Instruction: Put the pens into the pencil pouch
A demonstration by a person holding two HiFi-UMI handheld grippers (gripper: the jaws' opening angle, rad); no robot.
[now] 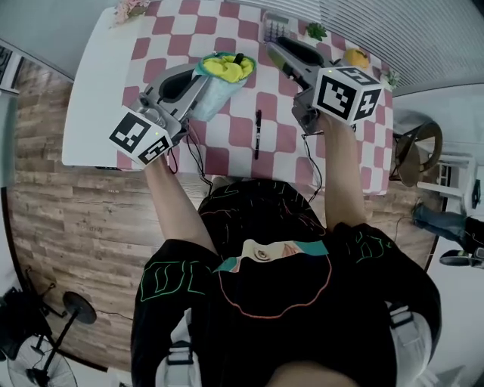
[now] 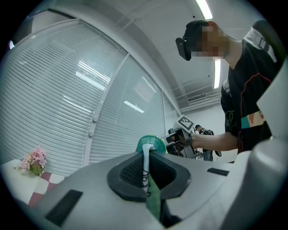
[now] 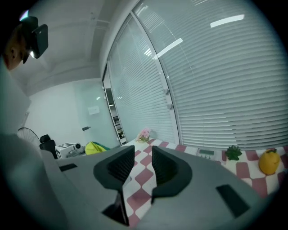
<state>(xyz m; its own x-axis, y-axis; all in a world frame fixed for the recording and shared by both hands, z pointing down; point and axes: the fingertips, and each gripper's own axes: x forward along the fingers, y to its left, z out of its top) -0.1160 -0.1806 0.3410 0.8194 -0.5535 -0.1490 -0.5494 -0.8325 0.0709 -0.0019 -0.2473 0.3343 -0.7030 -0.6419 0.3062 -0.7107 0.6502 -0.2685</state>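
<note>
Pouch point(image 1: 218, 94) clamped in left gripper point(image 1: 204, 73), pen point(image 1: 257, 134) — lying apart

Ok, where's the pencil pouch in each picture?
Head view: pencil pouch, top middle, held by the left tongs.
Left gripper view: centre, its edge pinched in the tongs.
Right gripper view: yellow patch, left of middle.
Shared landmark: the pink flowers at the table corner.

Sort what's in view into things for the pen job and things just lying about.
For the job:
pouch, clamped in the left tool
pen in the pouch
second pen, lying on the checked cloth
right tool, open and empty

Lying about:
pink flowers
small green plant
yellow fruit
</note>
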